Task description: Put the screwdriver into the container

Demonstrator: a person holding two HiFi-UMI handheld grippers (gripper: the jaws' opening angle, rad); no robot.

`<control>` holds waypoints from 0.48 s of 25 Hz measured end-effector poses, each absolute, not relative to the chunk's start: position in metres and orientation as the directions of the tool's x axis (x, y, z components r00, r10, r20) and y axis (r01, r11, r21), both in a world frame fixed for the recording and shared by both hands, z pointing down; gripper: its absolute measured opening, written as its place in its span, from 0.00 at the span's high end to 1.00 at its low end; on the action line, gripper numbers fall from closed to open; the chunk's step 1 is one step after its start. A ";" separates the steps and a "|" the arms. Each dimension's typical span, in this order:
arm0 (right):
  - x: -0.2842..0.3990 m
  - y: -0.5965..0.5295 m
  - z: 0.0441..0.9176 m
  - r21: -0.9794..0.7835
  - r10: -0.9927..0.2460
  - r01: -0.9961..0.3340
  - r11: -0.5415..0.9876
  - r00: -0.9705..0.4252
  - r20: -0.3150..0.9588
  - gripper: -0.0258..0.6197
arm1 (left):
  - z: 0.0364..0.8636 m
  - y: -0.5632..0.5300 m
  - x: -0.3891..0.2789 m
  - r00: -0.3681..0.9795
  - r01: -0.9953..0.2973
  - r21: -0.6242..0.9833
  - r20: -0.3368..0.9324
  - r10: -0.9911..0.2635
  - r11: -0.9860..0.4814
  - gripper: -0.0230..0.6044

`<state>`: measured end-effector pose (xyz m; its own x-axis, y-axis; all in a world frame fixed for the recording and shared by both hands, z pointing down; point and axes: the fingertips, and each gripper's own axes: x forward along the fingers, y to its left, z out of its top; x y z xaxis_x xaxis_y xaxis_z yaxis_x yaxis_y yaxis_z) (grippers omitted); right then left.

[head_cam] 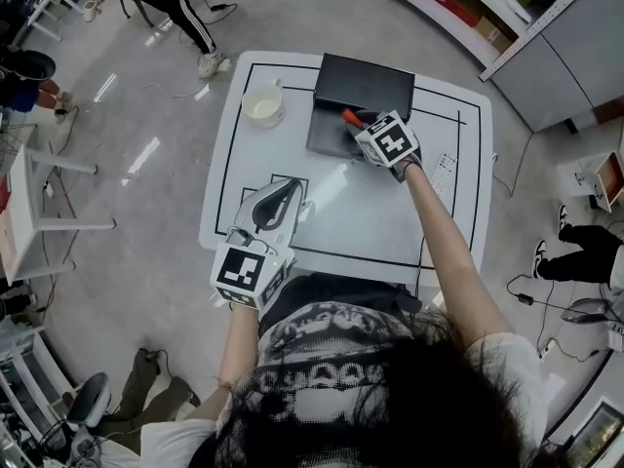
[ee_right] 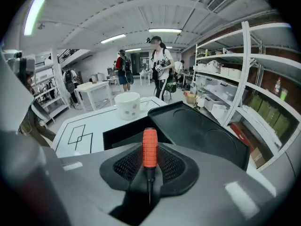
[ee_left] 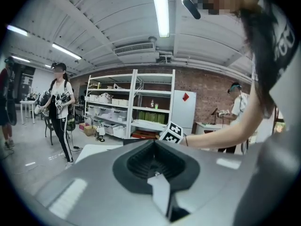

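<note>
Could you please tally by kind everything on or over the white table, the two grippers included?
Screwdriver: 1, held in the right gripper
Black container: 1
White cup: 1
Flat white item: 1
Grippers: 2, counting the left gripper
Total: 6

One orange-handled metal screwdriver (ee_right: 150, 147). One black plastic box (head_cam: 331, 133) with an open lid. One round white cup (head_cam: 263, 104). One square white table (head_cam: 390, 222). Two grey grippers: the left gripper (head_cam: 278, 201) and the right gripper (head_cam: 359, 130).
</note>
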<state>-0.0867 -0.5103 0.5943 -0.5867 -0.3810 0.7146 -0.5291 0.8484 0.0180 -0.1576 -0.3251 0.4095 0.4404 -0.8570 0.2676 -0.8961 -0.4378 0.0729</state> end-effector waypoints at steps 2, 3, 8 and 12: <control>-0.092 -0.515 0.607 0.035 -0.366 -0.512 0.858 -0.563 0.741 0.80 | 0.412 -0.328 -0.161 0.431 -0.901 0.074 0.275 -0.859 -0.428 0.96; -0.094 -0.517 0.614 0.037 -0.358 -0.506 0.862 -0.555 0.751 0.80 | 0.414 -0.329 -0.163 0.427 -0.903 0.077 0.279 -0.860 -0.423 0.96; -0.101 -0.521 0.641 0.024 -0.326 -0.500 0.866 -0.527 0.785 0.80 | 0.422 -0.334 -0.168 0.415 -0.908 0.084 0.296 -0.860 -0.410 0.96; -0.103 -0.525 0.651 0.007 -0.317 -0.521 0.854 -0.509 0.800 0.80 | 0.423 -0.337 -0.170 0.412 -0.910 0.089 0.299 -0.861 -0.404 0.96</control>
